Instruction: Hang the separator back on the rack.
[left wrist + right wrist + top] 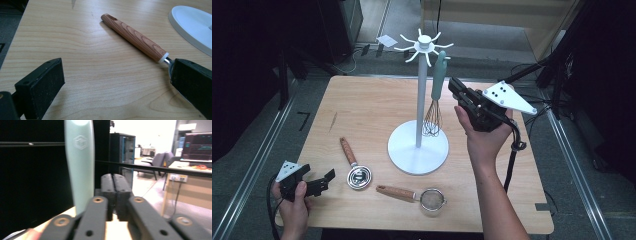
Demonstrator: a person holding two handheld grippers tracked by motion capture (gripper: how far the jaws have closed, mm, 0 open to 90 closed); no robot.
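A white utensil stand (pixel 422 90) rises from a round base (pixel 404 155) at the table's middle. From one of its top hooks hangs a whisk (pixel 439 75) with a teal handle (pixel 79 165). My right gripper (pixel 454 87) is held up just right of that handle, with its jaws pressed together on nothing (pixel 117 192). A wooden-handled metal scoop (pixel 354 167) lies left of the base, its handle (pixel 135 37) ahead of my left gripper (pixel 117 82). The left gripper (pixel 318 176) stands open low over the table's front left. Its right jaw hides part of the scoop's bowl.
A small strainer (pixel 429 200) with a wooden handle lies near the front edge, right of the scoop. The stand's base (pixel 195 25) is at the right of the left gripper view. Dark floor, cables and black stands surround the wooden table (pixel 372 105).
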